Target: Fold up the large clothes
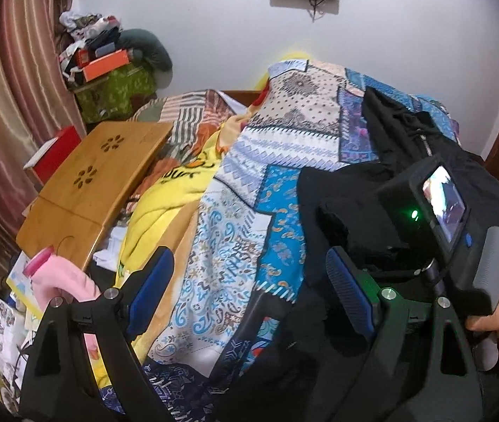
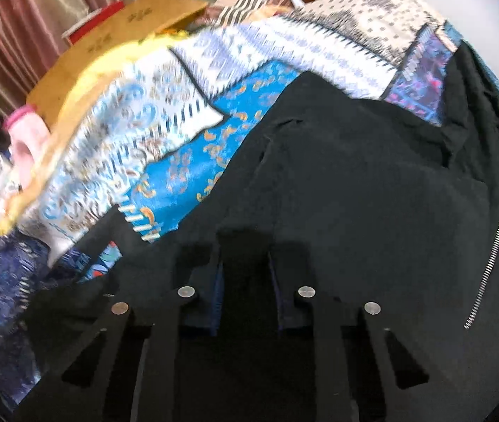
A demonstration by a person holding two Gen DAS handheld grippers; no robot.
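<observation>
A black zip jacket [image 2: 354, 176] lies spread over a patchwork bedspread [image 2: 186, 133]; its metal zipper [image 2: 495, 246] runs down the right side. My right gripper [image 2: 244, 274] points steeply down into the jacket's near part, shut on a raised fold of the black cloth. In the left wrist view the jacket [image 1: 337, 190] lies at the right, with the right tool's camera housing [image 1: 425, 207] and a person's hand [image 1: 495, 320] over it. My left gripper [image 1: 249, 274] hovers wide open above the bedspread [image 1: 249, 193], left of the jacket's edge, with nothing between its blue pads [image 1: 349, 292].
A wooden lap table [image 1: 91, 183] rests on the bed's left side, with a pink cloth [image 1: 59, 281] and papers below it. A yellow blanket [image 1: 158, 218] shows under the bedspread. Boxes and clothes [image 1: 108, 63] are piled in the corner by a striped curtain [image 1: 10, 88].
</observation>
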